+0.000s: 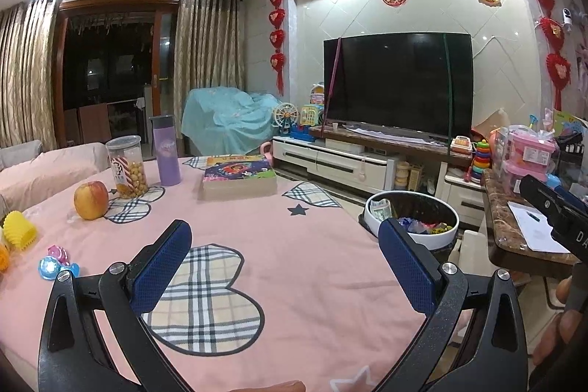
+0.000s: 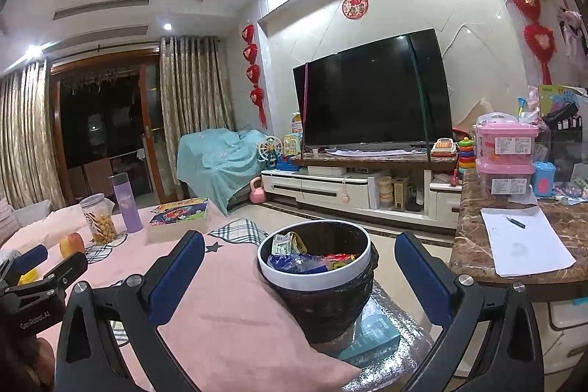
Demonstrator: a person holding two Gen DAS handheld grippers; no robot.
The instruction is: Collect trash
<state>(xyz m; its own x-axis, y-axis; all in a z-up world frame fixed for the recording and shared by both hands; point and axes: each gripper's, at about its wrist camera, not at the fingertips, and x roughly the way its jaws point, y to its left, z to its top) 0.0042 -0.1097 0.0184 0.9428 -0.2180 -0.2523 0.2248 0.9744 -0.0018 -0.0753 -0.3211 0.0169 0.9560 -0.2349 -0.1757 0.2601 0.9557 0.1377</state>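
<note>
A round trash bin [image 2: 316,285] with a white rim and black liner stands at the right edge of the pink-covered table [image 1: 294,245]; it holds several wrappers [image 2: 305,258]. It also shows in the left wrist view [image 1: 433,237]. My right gripper [image 2: 299,267] is open and empty, its fingers on either side of the bin in view, held in front of it. My left gripper [image 1: 284,250] is open and empty above the pink cloth, left of the bin. The right gripper's body shows at the right edge of the left wrist view [image 1: 555,212].
On the table: an apple [image 1: 90,200], a snack jar [image 1: 126,166], a purple bottle [image 1: 167,150], a book box [image 1: 239,177], yellow and blue toys [image 1: 55,261]. A marble counter [image 2: 522,245] with paper and pink boxes stands right. A TV [image 2: 371,98] stands behind.
</note>
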